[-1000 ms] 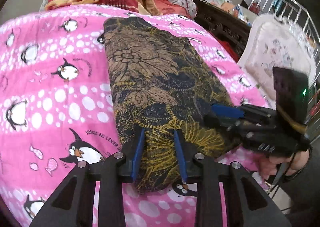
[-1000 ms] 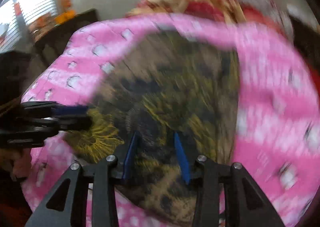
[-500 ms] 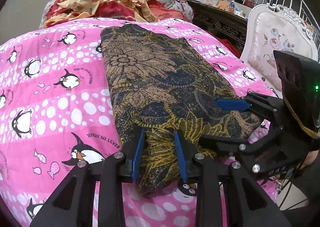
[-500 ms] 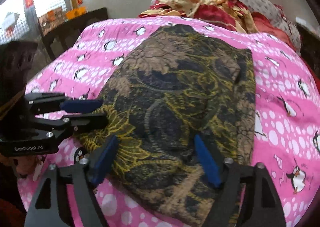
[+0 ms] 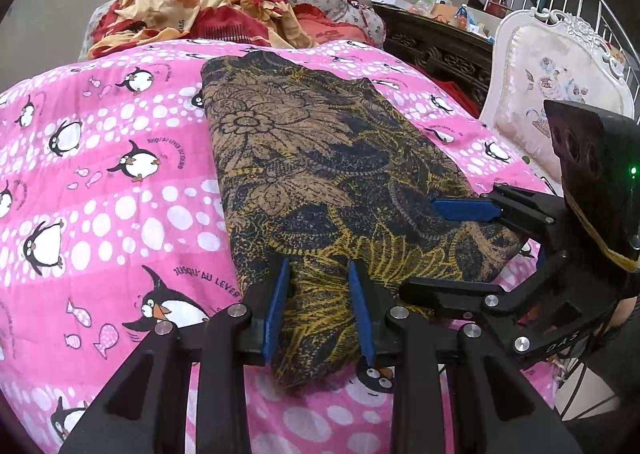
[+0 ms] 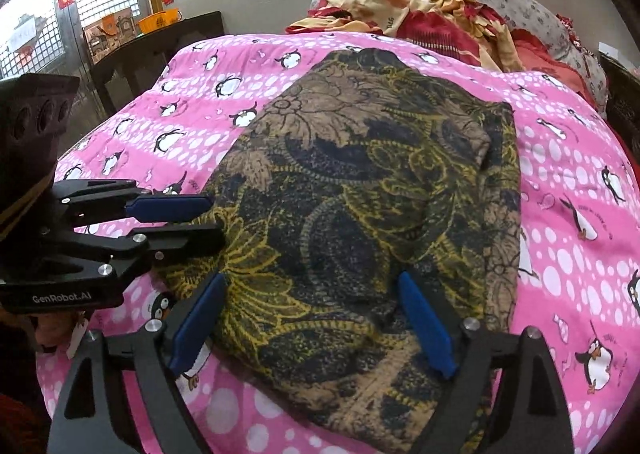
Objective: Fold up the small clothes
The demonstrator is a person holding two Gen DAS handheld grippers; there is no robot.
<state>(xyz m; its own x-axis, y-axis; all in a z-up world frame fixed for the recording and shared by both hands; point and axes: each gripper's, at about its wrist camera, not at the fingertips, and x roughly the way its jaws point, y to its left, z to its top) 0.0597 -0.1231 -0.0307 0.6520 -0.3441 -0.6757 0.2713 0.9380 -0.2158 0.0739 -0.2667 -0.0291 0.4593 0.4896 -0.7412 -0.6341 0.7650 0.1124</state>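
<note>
The dark batik-patterned cloth garment (image 5: pixel 320 174), black with tan flowers and yellow vine lines, lies folded into a long strip on the pink penguin-print quilt (image 5: pixel 100 194) of a bed, its near end under both tools. The left gripper (image 5: pixel 320 314) is nearly closed, its blue pads (image 5: pixel 276 310) pinching a raised ridge of fabric at the near left edge. The right gripper (image 6: pixel 312 326) has just been opening and now stands wide; cloth lies between its blue fingers (image 6: pixel 426 326), but the pads do not press on it, so it holds nothing.

The risk, I judge, is uneven handling: with only one corner pinched, any lift or pull would drag the strip askew and let the loose right layers slide apart, since the woven fabric looks thin and limp, and the right edge already shows stacked layers slightly offset. The quilt is soft and puffy, so it gives little firm backing for a crease, and a low pinch could catch the quilt too. A heap of red and orange crumpled bedding (image 5: pixel 208 18) sits at the far end, close enough to snag a far fold
</note>
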